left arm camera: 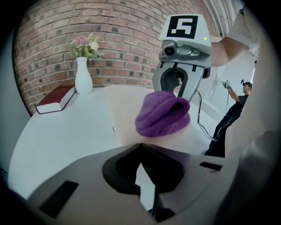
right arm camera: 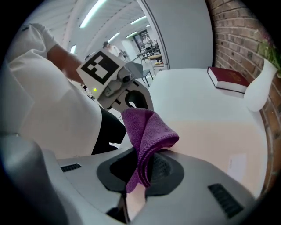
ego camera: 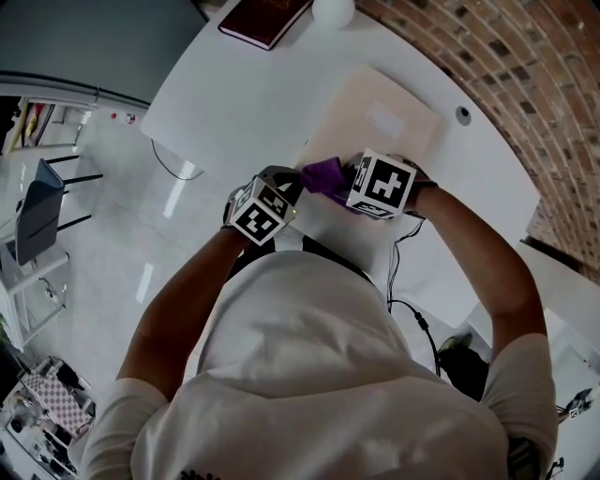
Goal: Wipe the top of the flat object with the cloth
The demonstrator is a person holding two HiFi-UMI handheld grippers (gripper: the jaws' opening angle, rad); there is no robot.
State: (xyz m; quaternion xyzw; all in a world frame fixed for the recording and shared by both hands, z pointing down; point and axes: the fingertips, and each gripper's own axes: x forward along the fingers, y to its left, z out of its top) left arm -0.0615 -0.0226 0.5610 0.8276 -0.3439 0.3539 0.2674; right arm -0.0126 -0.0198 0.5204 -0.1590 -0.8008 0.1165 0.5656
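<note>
1. So, step in hand: wipe looks set to begin. The right gripper point(right arm camera: 142, 169) has its jaws clamped on a fold of the purple terry cloth point(right arm camera: 147, 132), which bunches up & over the tips at centre of the right gripper view.
2. Cloth location: mid-frame in the head view point(ego camera: 326, 176), at the lower-left edge of the pale beige flat board point(ego camera: 375, 117). In the left gripper view the cloth point(left arm camera: 163, 117) seems to rest on the board point(left arm camera: 127, 105), w/ the right gripper point(left arm camera: 178, 92) coming down into it from above.
3. The left gripper point(left arm camera: 141, 165): jaws closed tip to tip, nothing between them. It's just left of the cloth in the head view point(ego camera: 267, 202), not on the board.
4. The board lies on the white table point(ego camera: 234, 103). The dark red book point(ego camera: 265, 17) & white vase point(ego camera: 333, 9) are at top of frame, well apart from the board.
5. Next move, my guess: press the cloth flat, sweep toward the upper right across the board, keep the grip firm so the fold doesn't slip. The L gripper may need to steady the board edge, since a thin sheet could slide.
</note>
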